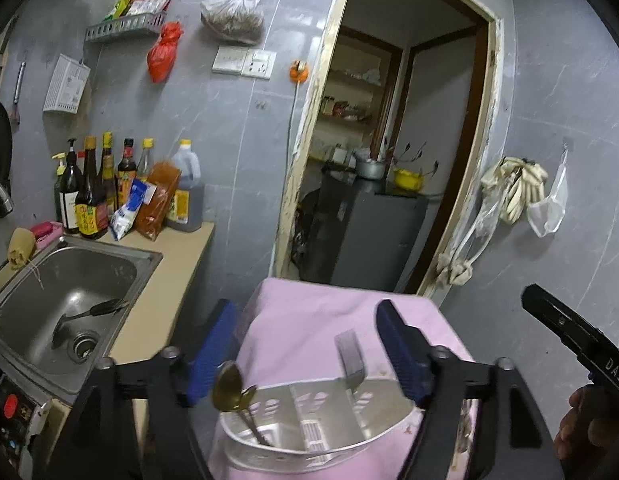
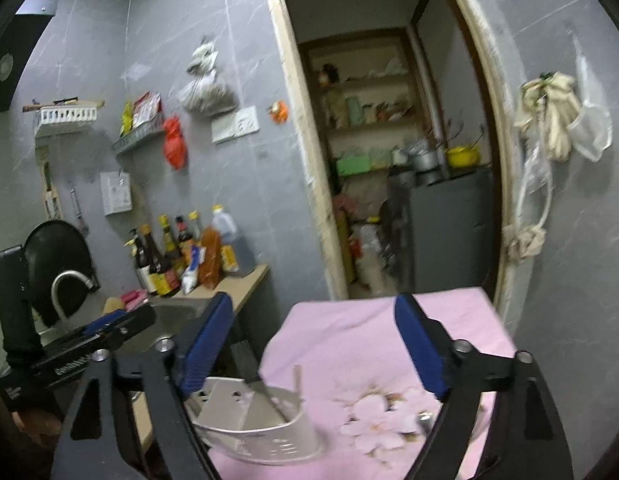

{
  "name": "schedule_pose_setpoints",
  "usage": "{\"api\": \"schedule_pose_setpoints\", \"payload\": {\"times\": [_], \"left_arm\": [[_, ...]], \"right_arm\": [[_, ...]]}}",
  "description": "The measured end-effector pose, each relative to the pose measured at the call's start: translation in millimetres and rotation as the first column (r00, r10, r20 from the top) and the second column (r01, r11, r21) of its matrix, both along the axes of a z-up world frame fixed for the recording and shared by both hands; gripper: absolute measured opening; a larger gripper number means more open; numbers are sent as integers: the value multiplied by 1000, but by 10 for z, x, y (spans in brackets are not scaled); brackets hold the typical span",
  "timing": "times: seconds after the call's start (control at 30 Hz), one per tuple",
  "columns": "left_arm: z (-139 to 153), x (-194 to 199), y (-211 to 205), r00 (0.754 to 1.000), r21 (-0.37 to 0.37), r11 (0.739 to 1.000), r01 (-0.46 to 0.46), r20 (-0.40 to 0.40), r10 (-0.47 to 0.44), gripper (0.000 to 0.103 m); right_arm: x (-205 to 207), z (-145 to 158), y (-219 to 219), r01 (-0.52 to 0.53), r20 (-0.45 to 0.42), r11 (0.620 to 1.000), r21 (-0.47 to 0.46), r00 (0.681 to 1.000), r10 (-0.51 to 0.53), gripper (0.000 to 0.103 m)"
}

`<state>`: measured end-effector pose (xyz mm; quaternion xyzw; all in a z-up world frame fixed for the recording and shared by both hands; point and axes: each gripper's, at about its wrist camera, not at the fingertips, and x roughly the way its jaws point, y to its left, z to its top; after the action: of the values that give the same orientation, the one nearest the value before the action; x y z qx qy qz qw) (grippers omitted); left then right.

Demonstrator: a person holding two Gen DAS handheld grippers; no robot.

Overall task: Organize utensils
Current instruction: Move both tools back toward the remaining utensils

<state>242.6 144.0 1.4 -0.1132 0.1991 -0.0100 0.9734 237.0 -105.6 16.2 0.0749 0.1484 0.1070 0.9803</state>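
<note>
Jaws of both grippers stand spread with nothing between the pads. Left gripper hangs over the white caddy, which sits on a pink cloth over some boxy stand. Right gripper is off to that side, above the same cloth, with the caddy low between its left finger and the floral print.

Inside the caddy, a brass spoon leans bowl-up in the left compartment, its handle down against the wall. A cleaver stands in the rear compartment, blade up; its handle is hidden below the rim.

Beyond, to the left, a steel sink holds a dark spatula lying across the basin near the drain. Sauce bottles crowd the counter behind, and a doorway opens past the cloth.

Spatula looks the likely next item, though that is a guess. It should be light and stiff, possibly wet and slick; best taken across the handle near its middle, pads square to the shaft. Caddy seems thin plastic and light, so it may slide or tip on the soft cloth if a utensil is pushed in hard. Cleaver would be heavier and sharp: handle only.
</note>
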Motion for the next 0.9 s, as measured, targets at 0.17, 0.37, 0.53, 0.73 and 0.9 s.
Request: {"api": "schedule_pose_setpoints", "payload": {"times": [0.17, 0.37, 0.53, 0.73, 0.9], "left_arm": [[95, -33, -183, 999, -15, 1000, 7, 50, -6, 94], [129, -30, -542, 995, 9, 1000, 25, 94, -26, 101], [96, 14, -910, 993, 47, 997, 68, 94, -72, 101], [59, 45, -1321, 989, 74, 994, 82, 117, -90, 101], [-48, 100, -1647, 990, 107, 989, 97, 89, -107, 101]], "right_arm": [[-97, 82, -288, 79, 13, 997, -22, 997, -78, 94], [-140, 82, -718, 156, 5, 987, -30, 988, -156, 95], [-118, 57, -1025, 187, -3, 982, -36, 982, -187, 95], [-36, -50, -1366, 200, -36, 979, -47, 979, -202, 96], [65, -231, -1666, 200, -87, 978, -49, 975, -204, 96]]}}
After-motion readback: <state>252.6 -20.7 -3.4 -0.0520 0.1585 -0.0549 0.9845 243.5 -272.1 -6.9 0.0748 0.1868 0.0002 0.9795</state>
